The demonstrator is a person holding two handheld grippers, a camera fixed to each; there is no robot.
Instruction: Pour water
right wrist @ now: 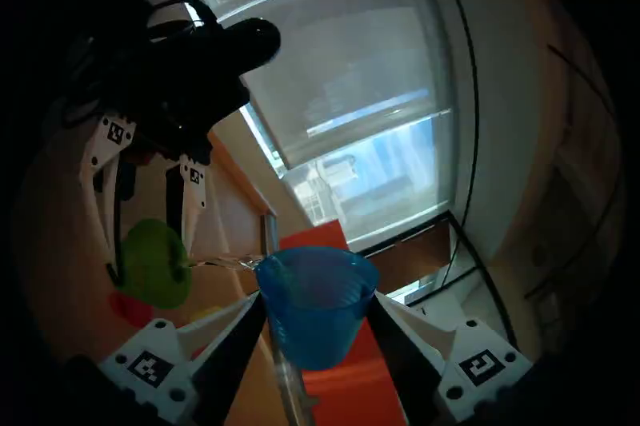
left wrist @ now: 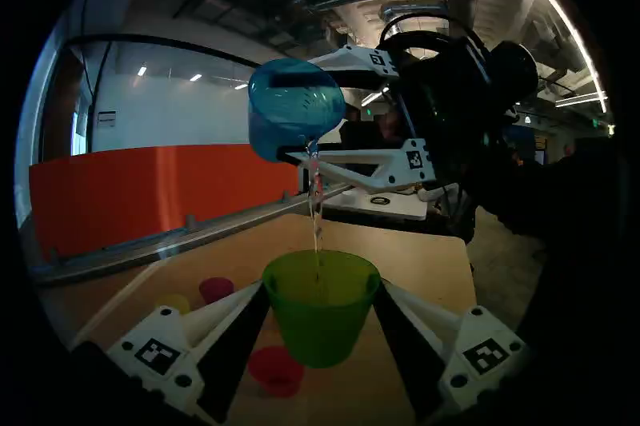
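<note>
In the left gripper view my left gripper [left wrist: 322, 316] is shut on a green cup [left wrist: 322, 314], held upright above the wooden table [left wrist: 416, 254]. Above it the right gripper [left wrist: 320, 110] holds a blue cup [left wrist: 292, 106] tipped over, and a thin stream of water [left wrist: 316, 210] falls from it into the green cup. In the right gripper view my right gripper [right wrist: 316, 322] is shut on the blue cup [right wrist: 316, 314]. Water [right wrist: 224, 262] runs from its rim across to the green cup [right wrist: 152, 262], which the left gripper [right wrist: 148, 230] holds.
Small cups lie on the table below: a red one [left wrist: 276, 368], a magenta one [left wrist: 216, 288] and a yellow one [left wrist: 174, 302]. An orange partition [left wrist: 160, 194] and a metal rail [left wrist: 184, 238] run along the table's far edge. A person's dark sleeve [left wrist: 544, 202] is at the right.
</note>
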